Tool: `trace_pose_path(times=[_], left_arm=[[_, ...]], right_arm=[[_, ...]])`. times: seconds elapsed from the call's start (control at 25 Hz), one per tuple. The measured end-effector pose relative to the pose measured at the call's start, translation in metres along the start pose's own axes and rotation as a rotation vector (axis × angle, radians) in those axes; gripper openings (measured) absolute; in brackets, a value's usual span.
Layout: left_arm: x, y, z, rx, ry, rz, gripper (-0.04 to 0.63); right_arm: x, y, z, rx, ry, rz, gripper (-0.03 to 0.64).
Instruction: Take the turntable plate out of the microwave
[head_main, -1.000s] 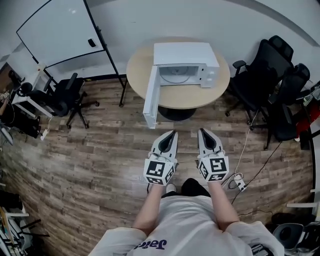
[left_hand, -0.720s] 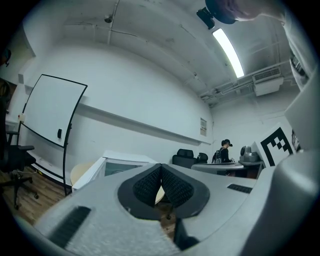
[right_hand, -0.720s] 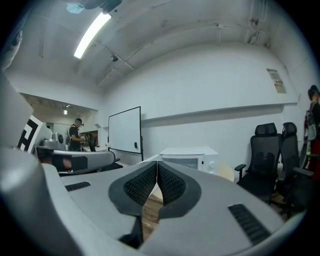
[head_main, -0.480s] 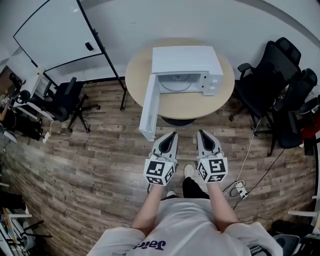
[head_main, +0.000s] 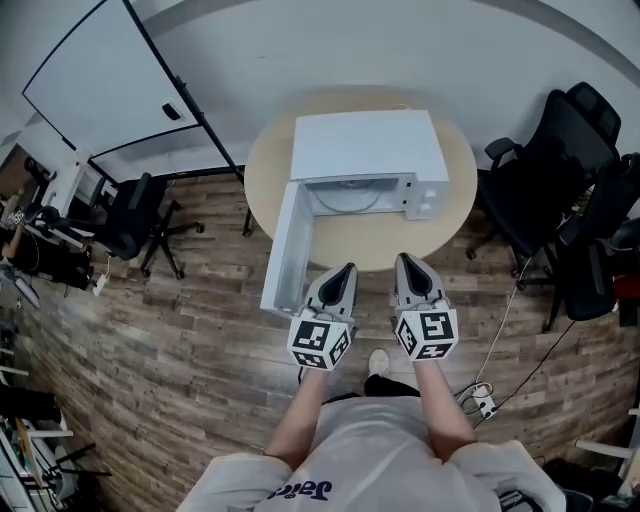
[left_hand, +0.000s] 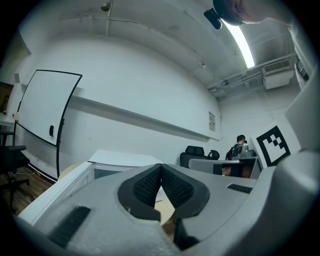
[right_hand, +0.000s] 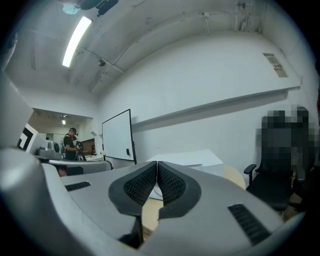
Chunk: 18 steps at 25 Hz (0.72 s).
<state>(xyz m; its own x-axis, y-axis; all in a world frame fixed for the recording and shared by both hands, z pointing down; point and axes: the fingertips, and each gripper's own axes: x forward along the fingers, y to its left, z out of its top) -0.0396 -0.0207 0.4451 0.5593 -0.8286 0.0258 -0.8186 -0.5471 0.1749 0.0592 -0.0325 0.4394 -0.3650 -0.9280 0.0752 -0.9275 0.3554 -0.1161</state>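
Observation:
A white microwave (head_main: 365, 145) stands on a round wooden table (head_main: 360, 235), its door (head_main: 285, 250) swung open toward me on the left. Inside the cavity the glass turntable plate (head_main: 352, 203) shows as a pale disc. My left gripper (head_main: 347, 268) is shut and empty, its tips at the table's near edge beside the open door. My right gripper (head_main: 406, 262) is also shut and empty, just over the table's near edge in front of the microwave. In the left gripper view the shut gripper (left_hand: 161, 167) points at the microwave (left_hand: 117, 165); the right gripper (right_hand: 157, 164) does the same.
A whiteboard (head_main: 95, 75) on a black stand is at the left. Black office chairs stand to the right (head_main: 545, 190) and left (head_main: 130, 215) of the table. A power strip with a cable (head_main: 483, 398) lies on the wooden floor by my right side.
Both grippers and I have advanced toward the table; the microwave now sits nearer and larger, and the gripper tips have reached the table's near edge. Jaws stayed shut.

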Motion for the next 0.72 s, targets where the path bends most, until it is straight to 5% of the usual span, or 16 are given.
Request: trace_pose_path(times=[0.72], left_arm=[[0.078,0.031,-0.048,-0.038,0.115,0.122,0.015]], right_arm=[[0.088,-0.044,-0.037,0.097,0.112,0.137,0.017]])
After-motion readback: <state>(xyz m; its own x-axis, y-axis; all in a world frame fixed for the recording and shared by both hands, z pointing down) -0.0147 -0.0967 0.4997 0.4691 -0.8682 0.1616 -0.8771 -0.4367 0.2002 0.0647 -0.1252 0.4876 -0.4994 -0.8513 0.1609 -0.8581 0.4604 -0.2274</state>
